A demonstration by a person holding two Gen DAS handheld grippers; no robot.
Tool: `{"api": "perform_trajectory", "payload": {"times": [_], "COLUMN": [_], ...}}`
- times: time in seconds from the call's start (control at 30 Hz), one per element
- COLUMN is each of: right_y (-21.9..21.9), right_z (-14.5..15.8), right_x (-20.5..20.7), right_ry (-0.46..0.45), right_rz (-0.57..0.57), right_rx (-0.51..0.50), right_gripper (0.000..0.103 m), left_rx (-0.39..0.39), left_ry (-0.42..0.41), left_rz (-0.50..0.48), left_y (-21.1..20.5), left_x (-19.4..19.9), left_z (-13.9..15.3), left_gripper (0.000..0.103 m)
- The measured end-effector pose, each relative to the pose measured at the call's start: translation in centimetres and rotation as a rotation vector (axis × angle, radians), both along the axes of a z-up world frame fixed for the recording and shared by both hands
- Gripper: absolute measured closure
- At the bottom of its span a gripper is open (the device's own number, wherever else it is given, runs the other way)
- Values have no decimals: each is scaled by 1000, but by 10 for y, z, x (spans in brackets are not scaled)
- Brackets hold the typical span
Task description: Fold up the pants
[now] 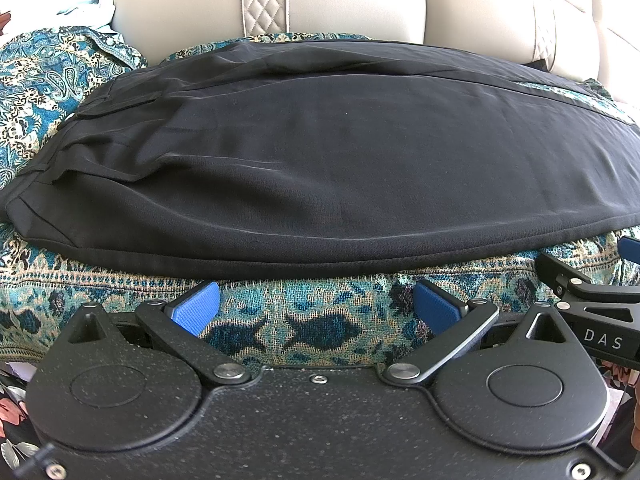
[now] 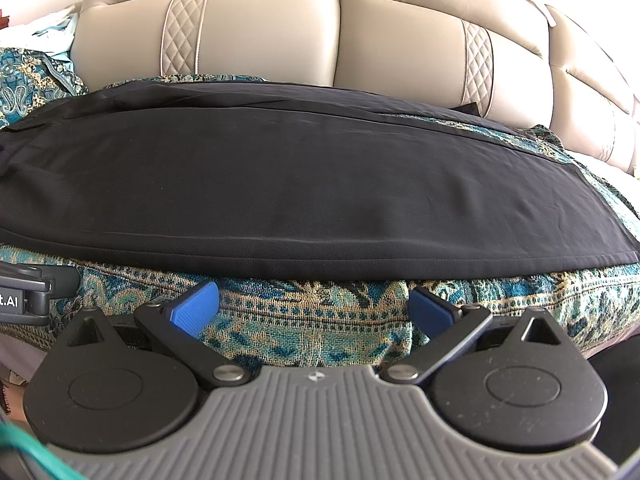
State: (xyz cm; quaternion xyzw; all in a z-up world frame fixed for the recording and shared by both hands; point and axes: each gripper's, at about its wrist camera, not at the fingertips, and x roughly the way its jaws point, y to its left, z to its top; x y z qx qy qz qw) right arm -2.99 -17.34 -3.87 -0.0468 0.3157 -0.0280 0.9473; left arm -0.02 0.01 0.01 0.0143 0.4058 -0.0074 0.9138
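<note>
Black pants [image 1: 312, 160] lie flat on a teal patterned throw, waistband at the left, legs running to the right, one leg laid over the other. They also fill the right wrist view [image 2: 280, 184]. My left gripper [image 1: 316, 306] is open and empty, just short of the pants' near edge. My right gripper [image 2: 314, 304] is open and empty, also just in front of the near edge, further along the legs. The right gripper's body shows at the right edge of the left wrist view [image 1: 592, 300].
The teal patterned throw [image 1: 312, 320] covers the seat of a beige leather sofa [image 2: 280, 32] whose backrest rises behind the pants. Bunched patterned cloth [image 1: 52, 76] and pale cloth lie at the far left.
</note>
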Motion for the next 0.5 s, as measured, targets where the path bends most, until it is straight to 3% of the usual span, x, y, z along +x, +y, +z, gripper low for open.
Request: {"api": "perform_trajectory", "payload": {"times": [0.5], "right_y": [0], "right_z": [-1], "right_x": [1], "right_ry": [2], "right_rz": [0], "right_rx": [4], "right_gripper": [0], "left_rx": [0], "left_ry": [-1], "left_rz": [0], "left_y": [0], "left_x": [0], "left_z": [0], "left_gripper": [0]}}
